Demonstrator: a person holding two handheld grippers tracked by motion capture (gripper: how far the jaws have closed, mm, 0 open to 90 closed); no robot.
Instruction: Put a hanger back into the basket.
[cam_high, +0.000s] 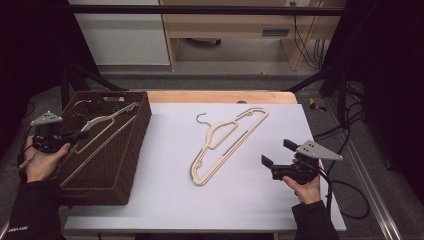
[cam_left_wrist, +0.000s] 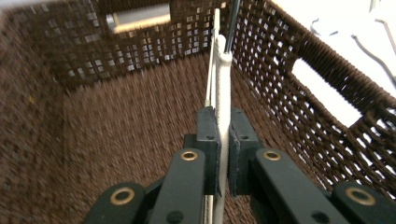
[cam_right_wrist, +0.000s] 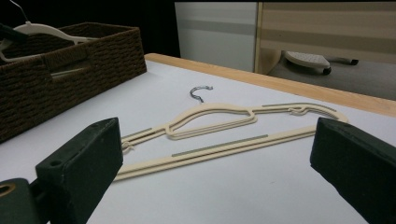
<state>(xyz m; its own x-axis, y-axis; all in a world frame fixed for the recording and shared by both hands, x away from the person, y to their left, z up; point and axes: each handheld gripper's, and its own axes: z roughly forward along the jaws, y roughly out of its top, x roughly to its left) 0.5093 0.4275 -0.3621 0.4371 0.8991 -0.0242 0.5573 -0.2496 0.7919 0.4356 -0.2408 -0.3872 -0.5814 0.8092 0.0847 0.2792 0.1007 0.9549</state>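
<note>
L gripper (cam_high: 75, 135) is clamped on a cream hanger (cam_high: 107, 125), holding it over and partly inside the brown wicker basket (cam_high: 127, 170); not let go yet. R gripper (cam_high: 275, 152) has jaws wide, nothing in them, w/ the 2nd hanger (cam_high: 227, 145) flat on the desk (cam_high: 170, 200) just ahead of it. Judged approx halfway: one hanger nearly in, one left to pick up.

Cream plastic hanger (cam_high: 102, 131) with a metal hook, clamped edge-on between the left gripper (cam_high: 80, 134) jaws, tilted over the basket (cam_high: 131, 165).
</note>
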